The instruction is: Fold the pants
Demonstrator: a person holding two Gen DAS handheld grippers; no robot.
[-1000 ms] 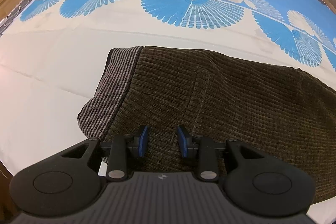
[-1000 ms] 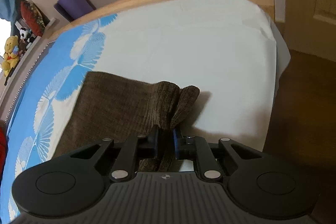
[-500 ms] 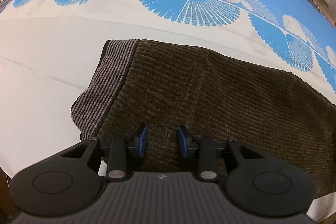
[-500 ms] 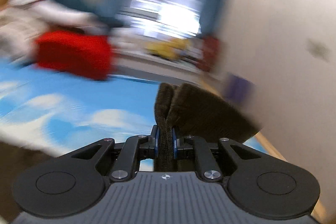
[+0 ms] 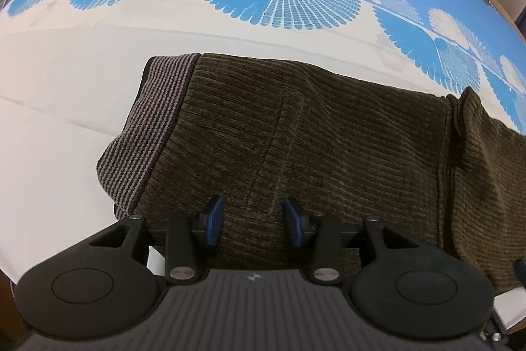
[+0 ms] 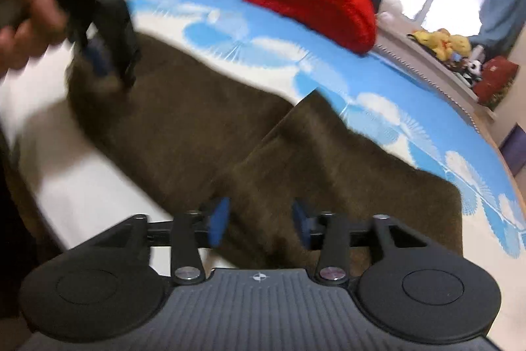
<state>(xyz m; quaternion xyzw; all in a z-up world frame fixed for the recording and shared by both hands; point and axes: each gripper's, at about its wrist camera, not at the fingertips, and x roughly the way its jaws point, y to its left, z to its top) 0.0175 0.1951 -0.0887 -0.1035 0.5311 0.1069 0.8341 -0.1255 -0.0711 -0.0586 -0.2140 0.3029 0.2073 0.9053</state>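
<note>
Since the previous frames, the right tool (image 6: pixel 259 221) has let go of the pant-leg end it had pinched and now hovers released, blue pads apart, above the pants (image 6: pixel 203 134). That leg end has come over and lies on the upper part of the garment, its hem showing at 3 o'clock in the left wrist view. The left tool (image 5: pixel 251 221) has stayed released, pads spread above the cloth near the waist.

The pants (image 5: pixel 328 150) are thick brown corduroy with fine horizontal ribs, a stitched pocket outline, and a grey-and-black striped knit waistband (image 5: pixel 154 127) at 9 o'clock. They lie on the bed (image 5: pixel 65 94), on a smooth sheet, cream near the camera and blue with white fan shapes farther off.

Only the right wrist view, motion-blurred, shows the left tool from outside at 10 o'clock, gripped by a bare hand (image 6: pixel 23 12), plus a fuzzy red cushion (image 6: pixel 312 2) at 1 o'clock and plush toys (image 6: pixel 440 43) at 2 o'clock.
</note>
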